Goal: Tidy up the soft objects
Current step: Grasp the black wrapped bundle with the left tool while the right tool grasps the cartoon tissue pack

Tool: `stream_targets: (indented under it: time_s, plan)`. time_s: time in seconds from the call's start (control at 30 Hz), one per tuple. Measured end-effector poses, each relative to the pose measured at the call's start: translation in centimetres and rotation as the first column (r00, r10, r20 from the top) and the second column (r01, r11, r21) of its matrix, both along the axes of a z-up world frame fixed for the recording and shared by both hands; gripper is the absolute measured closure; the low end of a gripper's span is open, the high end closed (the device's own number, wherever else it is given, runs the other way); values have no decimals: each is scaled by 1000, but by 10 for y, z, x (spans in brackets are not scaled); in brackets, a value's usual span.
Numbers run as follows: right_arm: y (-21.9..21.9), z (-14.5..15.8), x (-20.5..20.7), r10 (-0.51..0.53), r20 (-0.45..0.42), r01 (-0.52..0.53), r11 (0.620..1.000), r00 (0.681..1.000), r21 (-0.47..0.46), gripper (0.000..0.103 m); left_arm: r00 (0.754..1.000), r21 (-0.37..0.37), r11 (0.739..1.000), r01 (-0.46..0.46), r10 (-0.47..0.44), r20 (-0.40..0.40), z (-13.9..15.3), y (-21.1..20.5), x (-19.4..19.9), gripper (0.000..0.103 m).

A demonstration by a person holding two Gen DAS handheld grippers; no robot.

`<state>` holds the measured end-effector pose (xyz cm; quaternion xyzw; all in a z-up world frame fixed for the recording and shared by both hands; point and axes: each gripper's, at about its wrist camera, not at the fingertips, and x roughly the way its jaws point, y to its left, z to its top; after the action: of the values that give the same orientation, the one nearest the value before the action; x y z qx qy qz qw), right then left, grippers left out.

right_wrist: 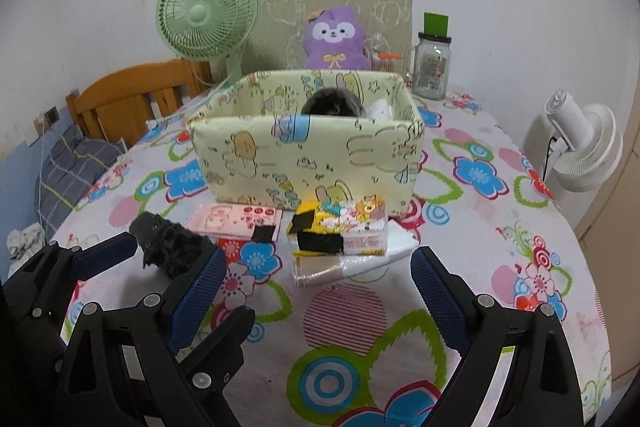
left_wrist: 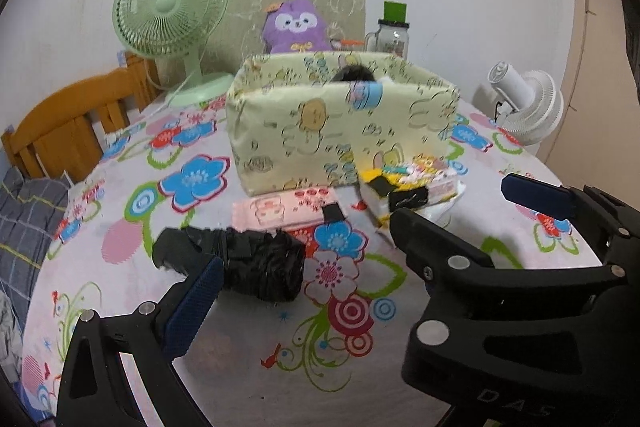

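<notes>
Right wrist view: my right jaws [right_wrist: 316, 281] stand released, wide apart, nothing between them, over the flowered bench cloth [right_wrist: 460, 195]. Just ahead of them lies a clear-wrapped pack [right_wrist: 340, 231] with yellow, black and cartoon print, flat on the bench. To its left, touching or nearly so, a pink packet [right_wrist: 236, 221] lies flat. Further left, my left jaws [right_wrist: 158, 257] are also released, spread either side of a black crumpled bundle [right_wrist: 172, 247]; whether the pads touch it I cannot tell.

Left wrist view confirms: left jaws [left_wrist: 360, 239] spread wide, the black bundle [left_wrist: 248, 263] lying on the bench against the left pad, the right pad well clear of it. Pink packet [left_wrist: 288, 213] sits just beyond the bundle.

Beyond both packs stands a pale green fabric box [right_wrist: 308, 143], open-topped, holding a dark round item [right_wrist: 332, 103] and something white beside it. Behind the box: a purple plush toy [right_wrist: 334, 41], a green desk fan [right_wrist: 206, 17] to the left, a glass jar [right_wrist: 432, 69] to the right.
</notes>
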<state>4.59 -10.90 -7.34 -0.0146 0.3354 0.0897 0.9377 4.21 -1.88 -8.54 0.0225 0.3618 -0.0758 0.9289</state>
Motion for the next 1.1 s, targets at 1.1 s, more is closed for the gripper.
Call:
stream_targets:
  time_s: [1.1]
  plan:
    - [8,-32,59,-48,-104,47,999,993,-18,8,980,11,988,-151,151,-128,-29,49,56,1]
